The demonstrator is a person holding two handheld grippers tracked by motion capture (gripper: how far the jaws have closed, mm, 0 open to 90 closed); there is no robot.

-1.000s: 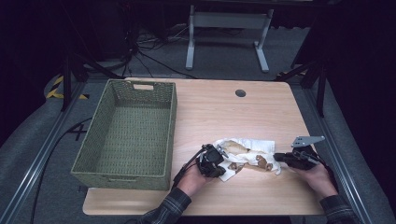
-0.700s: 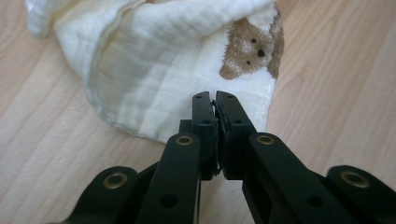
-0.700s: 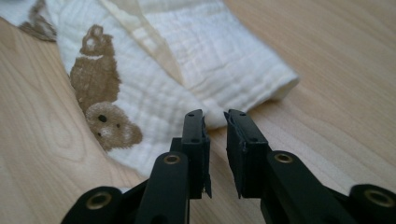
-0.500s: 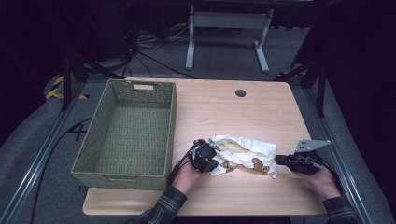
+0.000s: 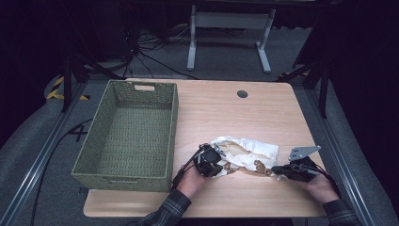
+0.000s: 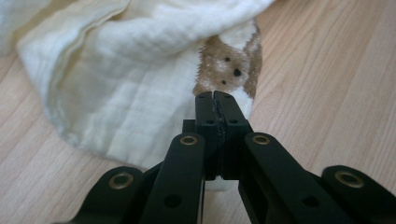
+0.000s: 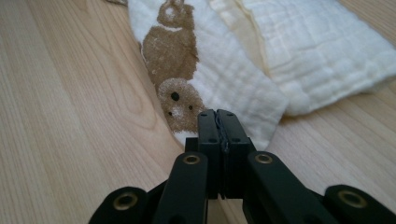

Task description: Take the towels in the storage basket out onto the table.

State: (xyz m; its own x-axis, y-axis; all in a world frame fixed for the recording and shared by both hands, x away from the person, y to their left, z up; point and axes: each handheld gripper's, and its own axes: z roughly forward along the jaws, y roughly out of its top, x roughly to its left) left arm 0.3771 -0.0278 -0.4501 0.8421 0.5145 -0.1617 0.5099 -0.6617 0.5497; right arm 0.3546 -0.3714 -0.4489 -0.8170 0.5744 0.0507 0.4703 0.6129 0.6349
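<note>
- Cloth point(image 5: 244, 153): cream-white, soft crinkled weave in a small square grid, lying rumpled and partly folded over itself on the wooden table point(image 5: 226, 108), near the front edge, right of centre.
- Brown bear-like animal prints on the cloth; in the left gripper view one face with dark eyes and nose sits just beyond the jaw tips point(image 6: 231, 70); in the right gripper view a full brown figure with a round face lies along the cloth's edge point(image 7: 175, 60).
- An upper layer of the cloth is folded back with a pale yellowish hem, seen in both gripper views.
- Left gripper point(image 5: 210, 161): at the cloth's left end, jaws pressed together with a corner of the cloth pinched between them; in its own view white fabric shows under and around the closed tips point(image 6: 215, 95).
- Right gripper point(image 5: 278, 169): at the cloth's right end near the table's front right corner, jaws closed onto the cloth's near corner; in its own view the fabric tip runs in under the closed tips point(image 7: 217, 114). These jaws have just been closing.
- The cloth spans the gap between the two grippers, sagging onto the table.
- Green woven basket point(image 5: 94, 141): on the left side of the table, well apart from the cloth.
</note>
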